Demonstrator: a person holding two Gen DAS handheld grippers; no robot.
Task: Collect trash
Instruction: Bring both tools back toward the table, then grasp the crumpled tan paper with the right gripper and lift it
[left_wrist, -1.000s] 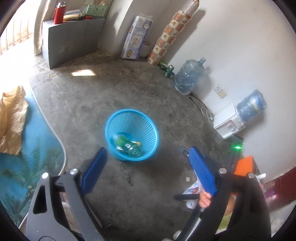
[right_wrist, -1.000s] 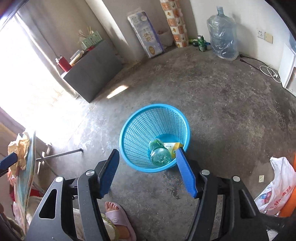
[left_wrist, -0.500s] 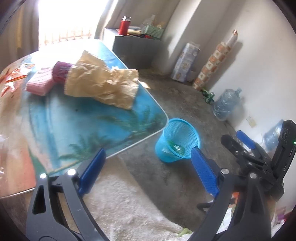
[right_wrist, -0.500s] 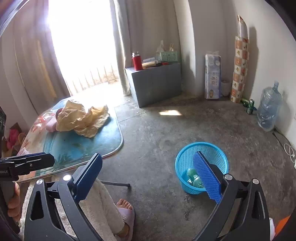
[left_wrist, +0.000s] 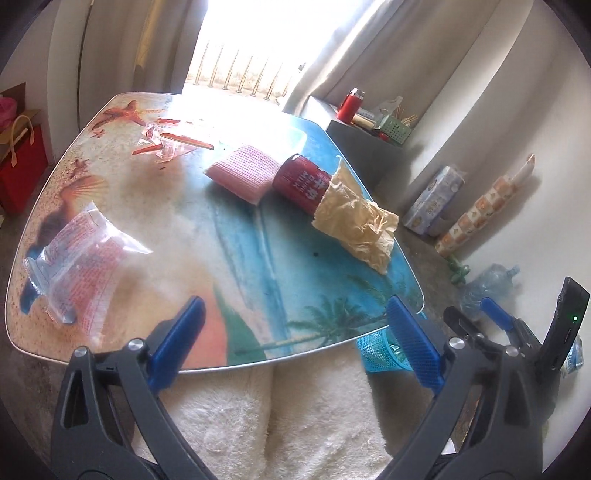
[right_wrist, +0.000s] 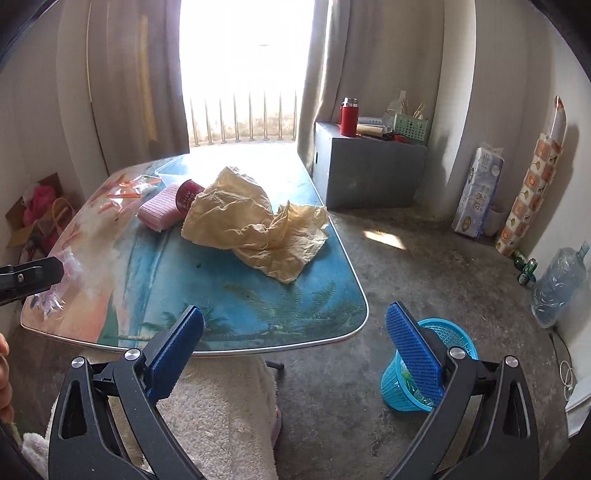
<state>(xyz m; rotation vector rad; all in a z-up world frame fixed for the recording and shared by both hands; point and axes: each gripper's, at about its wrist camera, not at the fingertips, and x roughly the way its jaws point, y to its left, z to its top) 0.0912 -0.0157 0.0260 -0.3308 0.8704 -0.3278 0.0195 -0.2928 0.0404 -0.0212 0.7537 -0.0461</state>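
2 grippers, our left gripper (left_wrist: 295, 339) with jaws opening and our right gripper (right_wrist: 295, 350) spread wide, hold nothing. On the glossy rounded table (right_wrist: 280, 343) lie crumpled tan paper (right_wrist: 255, 225), a red can (left_wrist: 301, 182), a ribbed pink sponge (left_wrist: 242, 175) and crinkly clear wrappers (left_wrist: 79, 258). The blue mesh basket (right_wrist: 448, 334) stands on open concrete beside the table's edge.

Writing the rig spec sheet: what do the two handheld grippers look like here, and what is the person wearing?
Both the left gripper and the right gripper have black plastic scissor-style arms with triangular cutouts, silver pivot bolts, and flat blue pads with a fine ribbed grid. A black unit with a green LED sits on the right one. No cables show. The person wears fluffy cream fleece.
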